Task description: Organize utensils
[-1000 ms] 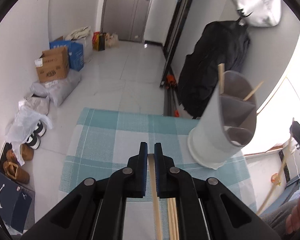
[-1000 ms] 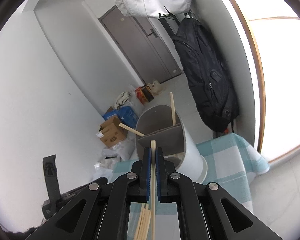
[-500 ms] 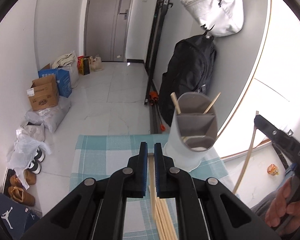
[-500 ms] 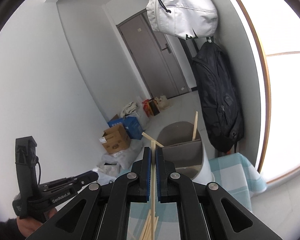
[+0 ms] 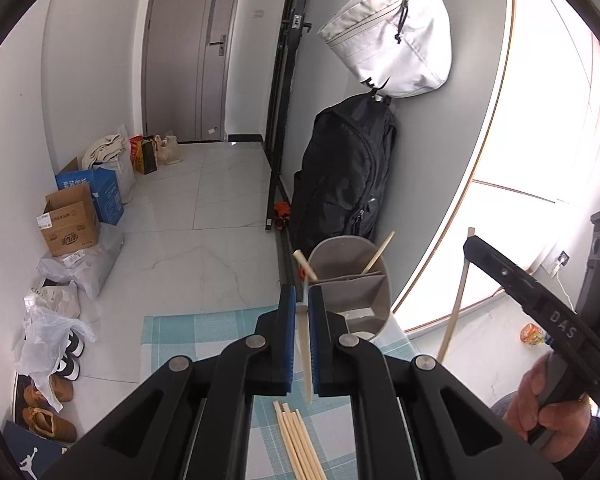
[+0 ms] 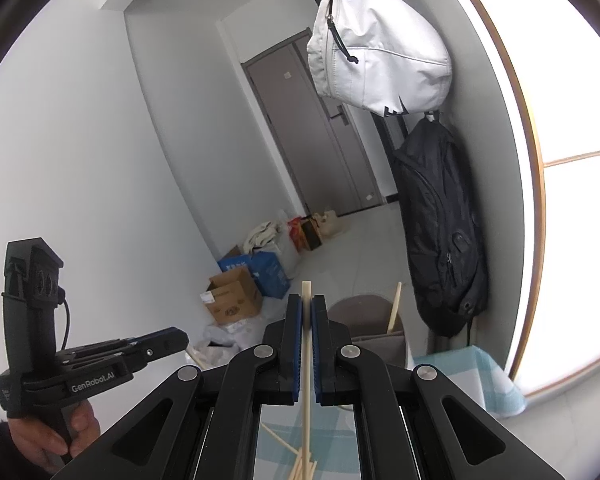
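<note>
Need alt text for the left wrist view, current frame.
The left hand-held gripper is shut on a single chopstick, lifted above loose chopsticks lying on a teal checked tablecloth. Just beyond stands a grey divided utensil holder with two chopsticks in it. At right, a hand holds the right hand-held gripper, gripping another chopstick.

White bag [image 5: 392, 36] hanging above black backpack [image 5: 340, 176] on the wall. Cardboard box [image 5: 70, 224] sitting beside blue box [image 5: 100, 192]; shoes [image 5: 48, 408] lying near the wall.

Bright window [image 5: 540, 128] glare — fisheye-warped edges.
</note>
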Available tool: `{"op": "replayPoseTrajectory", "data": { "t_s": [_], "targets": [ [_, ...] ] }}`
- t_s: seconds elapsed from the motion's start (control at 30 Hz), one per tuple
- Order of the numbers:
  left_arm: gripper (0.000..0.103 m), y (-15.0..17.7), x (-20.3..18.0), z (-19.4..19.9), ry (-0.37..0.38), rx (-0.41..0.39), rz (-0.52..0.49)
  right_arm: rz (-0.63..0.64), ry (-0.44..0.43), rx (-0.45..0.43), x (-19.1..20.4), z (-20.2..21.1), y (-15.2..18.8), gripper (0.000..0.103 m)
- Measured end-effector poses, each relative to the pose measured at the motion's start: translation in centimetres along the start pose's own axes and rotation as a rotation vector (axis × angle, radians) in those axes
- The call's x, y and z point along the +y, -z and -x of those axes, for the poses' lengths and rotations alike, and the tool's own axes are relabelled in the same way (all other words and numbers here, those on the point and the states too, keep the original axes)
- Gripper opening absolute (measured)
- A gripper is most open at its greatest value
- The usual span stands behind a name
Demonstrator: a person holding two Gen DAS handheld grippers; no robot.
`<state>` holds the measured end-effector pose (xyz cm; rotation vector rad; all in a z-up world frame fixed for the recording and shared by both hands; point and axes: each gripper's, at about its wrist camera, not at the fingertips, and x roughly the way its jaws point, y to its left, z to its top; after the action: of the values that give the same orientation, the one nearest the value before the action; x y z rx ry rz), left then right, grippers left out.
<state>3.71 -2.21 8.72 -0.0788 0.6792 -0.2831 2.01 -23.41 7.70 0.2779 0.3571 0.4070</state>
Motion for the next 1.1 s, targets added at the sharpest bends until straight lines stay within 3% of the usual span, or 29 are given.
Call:
{"op": "replayPoseTrajectory", "data": {
  "t_s": [0.33,0.67,0.9,1.1],
  "targets": [
    [0.002,-5.6,-2.0,1.7,0.04,-0.033,-0.006,0.03,0.005,-0.085,-0.4,-1.4,-5.4,0.004],
    [0.002,-10.4,-2.8,-0.1,0.07,-0.058,0.023,0.043,0.033,-0.145,-2.4,-5.9,-10.0,0.004],
    [0.002,-12.1,-2.6,-2.8,0.046,-0.061,0.012,0.056,0.063,-0.175,-3.8,-9.8,-10.2,0.004],
    [0.002,-11.4,-2.3,-5.9,0.044,0.005,-0.009,0.038,0.04,-0.195,-5.6,-11.9,-8.6,0.004]
  ]
}}
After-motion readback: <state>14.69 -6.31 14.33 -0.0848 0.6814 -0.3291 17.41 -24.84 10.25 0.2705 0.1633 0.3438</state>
